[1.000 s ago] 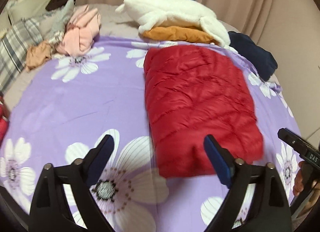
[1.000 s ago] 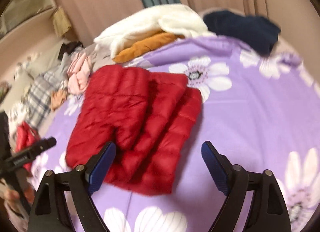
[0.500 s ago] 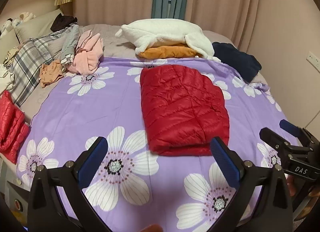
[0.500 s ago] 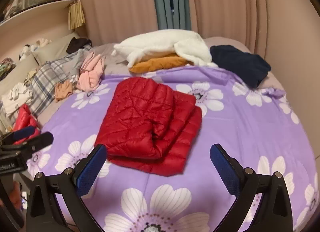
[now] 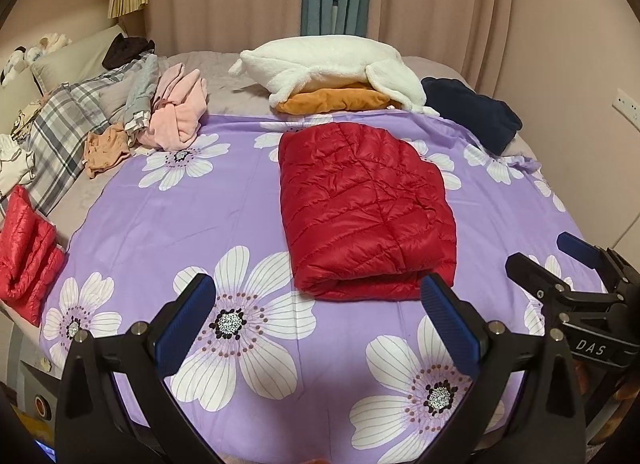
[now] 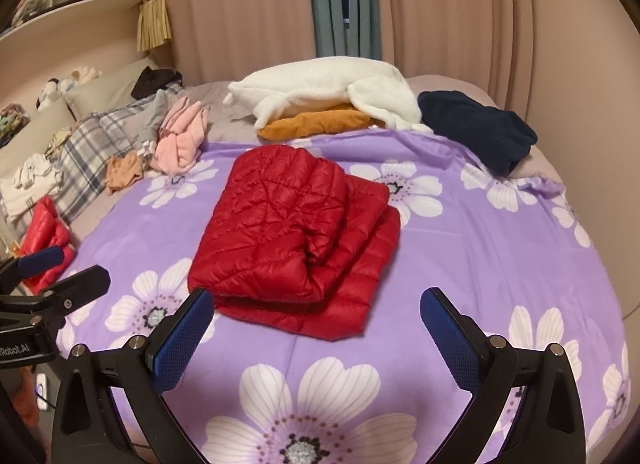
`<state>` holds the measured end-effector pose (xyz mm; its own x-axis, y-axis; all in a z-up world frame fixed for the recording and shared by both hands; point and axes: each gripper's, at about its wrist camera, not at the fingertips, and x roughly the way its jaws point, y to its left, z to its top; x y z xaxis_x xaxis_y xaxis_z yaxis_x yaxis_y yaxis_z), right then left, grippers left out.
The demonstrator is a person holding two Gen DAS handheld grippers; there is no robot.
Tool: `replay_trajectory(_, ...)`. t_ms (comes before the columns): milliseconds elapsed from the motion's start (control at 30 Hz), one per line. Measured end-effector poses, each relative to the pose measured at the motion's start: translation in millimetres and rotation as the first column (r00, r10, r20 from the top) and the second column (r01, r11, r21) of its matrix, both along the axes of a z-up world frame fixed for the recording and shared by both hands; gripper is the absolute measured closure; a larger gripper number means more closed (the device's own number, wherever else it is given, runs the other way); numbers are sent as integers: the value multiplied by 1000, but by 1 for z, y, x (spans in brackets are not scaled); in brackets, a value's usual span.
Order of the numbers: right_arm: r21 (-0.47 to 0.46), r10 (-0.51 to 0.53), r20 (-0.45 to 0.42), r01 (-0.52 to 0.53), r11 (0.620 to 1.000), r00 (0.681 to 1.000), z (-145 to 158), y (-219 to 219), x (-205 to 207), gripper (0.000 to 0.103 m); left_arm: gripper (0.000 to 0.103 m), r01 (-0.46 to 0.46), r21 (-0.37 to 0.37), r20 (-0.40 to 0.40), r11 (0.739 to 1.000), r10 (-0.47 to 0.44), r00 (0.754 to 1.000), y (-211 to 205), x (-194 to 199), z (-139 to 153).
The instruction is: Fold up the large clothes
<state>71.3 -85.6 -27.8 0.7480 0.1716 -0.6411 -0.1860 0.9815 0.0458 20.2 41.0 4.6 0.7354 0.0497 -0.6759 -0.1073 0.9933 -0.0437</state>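
A red quilted puffer jacket [image 5: 366,207] lies folded into a rectangle on the purple flowered sheet [image 5: 192,207]; it also shows in the right wrist view [image 6: 292,236]. My left gripper [image 5: 320,324] is open and empty, held back above the sheet's near edge, short of the jacket. My right gripper [image 6: 316,332] is open and empty, also short of the jacket's near edge. Each gripper shows at the other view's side: the right one [image 5: 556,268] and the left one [image 6: 60,272].
Behind the jacket lie a white fleece [image 5: 332,63] over an orange garment [image 5: 336,99] and a navy garment [image 5: 472,111]. At the left lie pink clothes [image 5: 176,115], a plaid piece [image 5: 68,123] and another red jacket [image 5: 26,248].
Both grippers have pulled back and up from the folded jacket, so more of the bed shows. The jacket stays folded in place.
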Motion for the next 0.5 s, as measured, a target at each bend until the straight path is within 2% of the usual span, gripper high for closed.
replay_trajectory(500, 1, 16, 7, -16, 1000, 1000, 6, 4, -4, 1, 0, 1, 7, -6, 1000, -1, 1000, -1, -1, 1)
